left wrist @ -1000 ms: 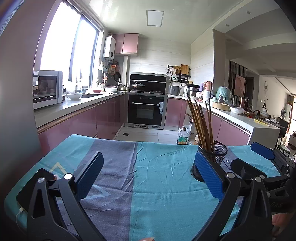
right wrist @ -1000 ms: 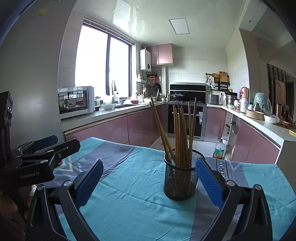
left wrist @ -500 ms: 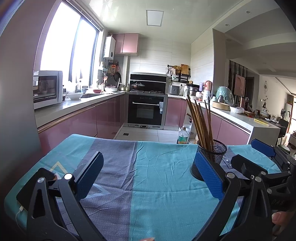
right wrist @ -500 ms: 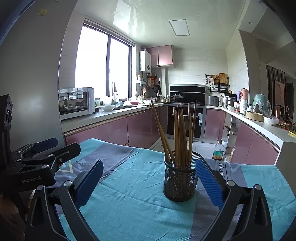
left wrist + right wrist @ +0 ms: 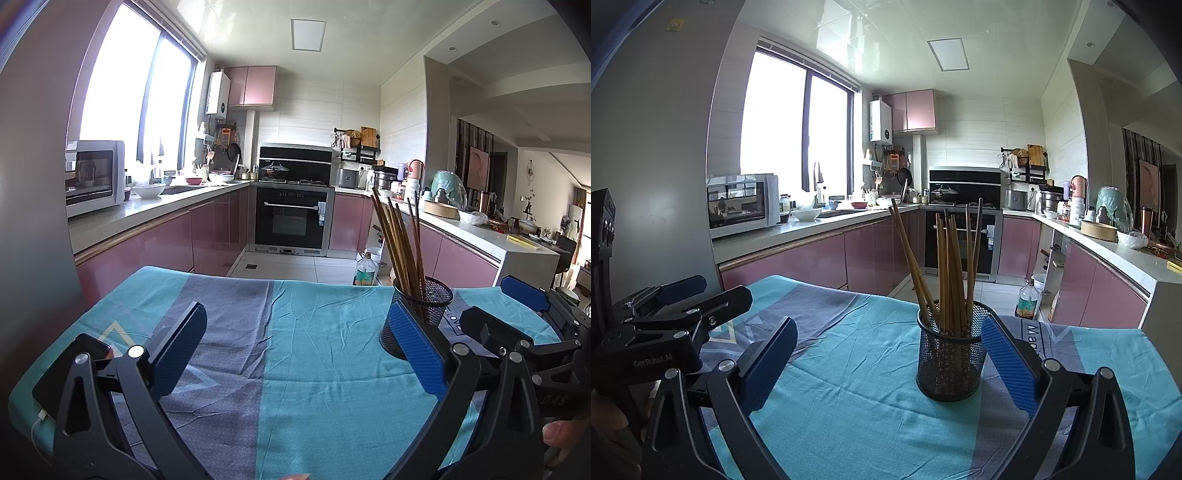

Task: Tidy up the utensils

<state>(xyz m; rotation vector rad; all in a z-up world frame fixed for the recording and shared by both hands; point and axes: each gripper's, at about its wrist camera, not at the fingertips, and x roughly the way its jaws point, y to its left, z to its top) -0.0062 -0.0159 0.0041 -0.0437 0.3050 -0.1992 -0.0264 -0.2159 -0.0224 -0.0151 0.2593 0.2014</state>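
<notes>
Chopsticks (image 5: 947,266) upright, fanned, in mesh cup (image 5: 948,360) on cloth-covered counter (image 5: 849,387). Right claw (image 5: 886,363) wide, empty, cup at its 1 o'clock, nearer. Left claw (image 5: 299,354) wide, empty, cup at its 2 o'clock.

Table under teal-grey cloth (image 5: 857,387); mesh holder (image 5: 948,369) with chopsticks (image 5: 951,266) upright; phone (image 5: 70,365) at left edge.
</notes>
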